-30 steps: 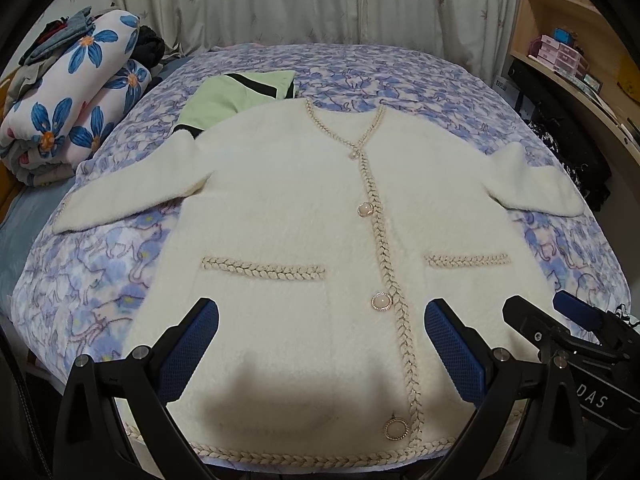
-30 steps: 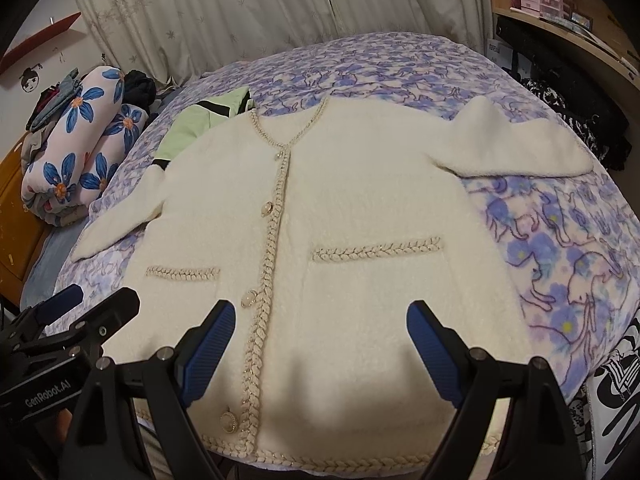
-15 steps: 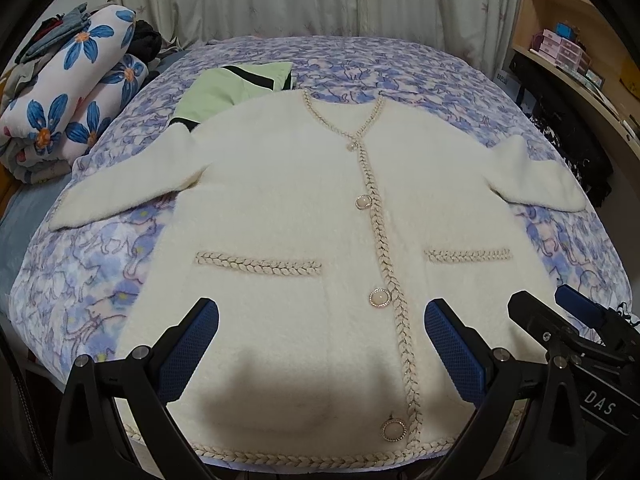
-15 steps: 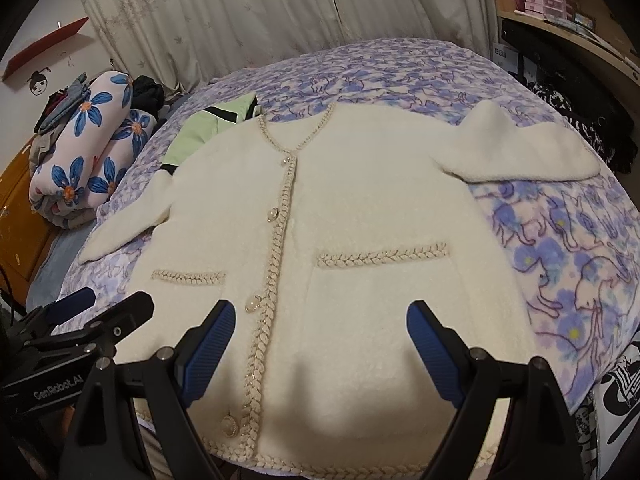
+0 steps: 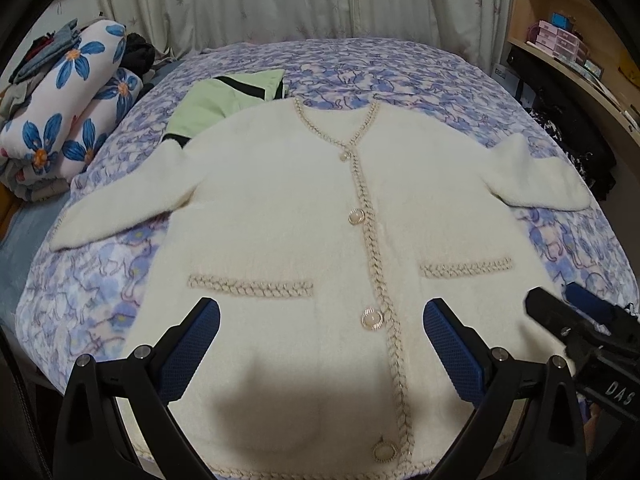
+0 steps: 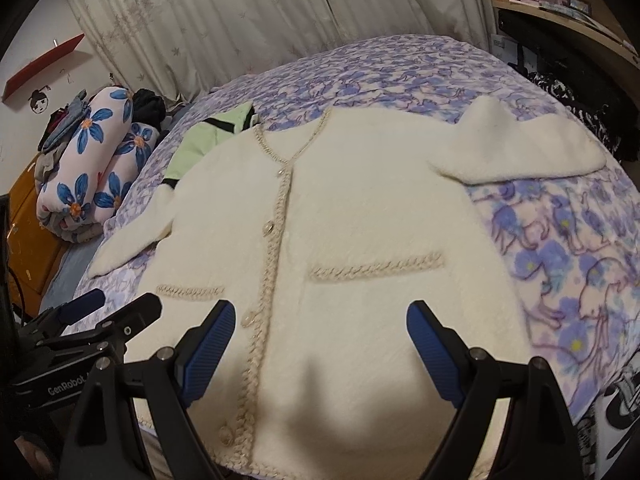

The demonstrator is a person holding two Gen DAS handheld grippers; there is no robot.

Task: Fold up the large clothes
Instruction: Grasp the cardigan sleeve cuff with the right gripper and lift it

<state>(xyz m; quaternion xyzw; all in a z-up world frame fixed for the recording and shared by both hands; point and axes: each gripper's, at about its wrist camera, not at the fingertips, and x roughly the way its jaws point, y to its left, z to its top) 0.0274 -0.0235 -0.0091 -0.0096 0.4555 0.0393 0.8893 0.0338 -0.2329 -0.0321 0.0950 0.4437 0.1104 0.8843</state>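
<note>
The right wrist view alone showed a red wall shelf (image 6: pixel 42 67) at upper left and an orange wooden cabinet (image 6: pixel 24 216) at the left edge; the left wrist view alone showed the cardigan's lowest button (image 5: pixel 385 451) sharply. The cream cardigan (image 5: pixel 320 240) lay flat, front up and buttoned, on the purple floral bedspread (image 5: pixel 92 300). Its long axis ran from the hem at frame bottom to the neckline toward the curtain (image 5: pixel 280 0), sleeves spread left and right. A green garment (image 5: pixel 224 96) lay partly under its upper-left shoulder. The left gripper (image 5: pixel 320 316) and right gripper (image 6: pixel 320 316) hung above the hem, jaws spread wide, holding nothing. Compared with one second earlier, both views had shifted slightly; the cardigan lay unchanged.
</note>
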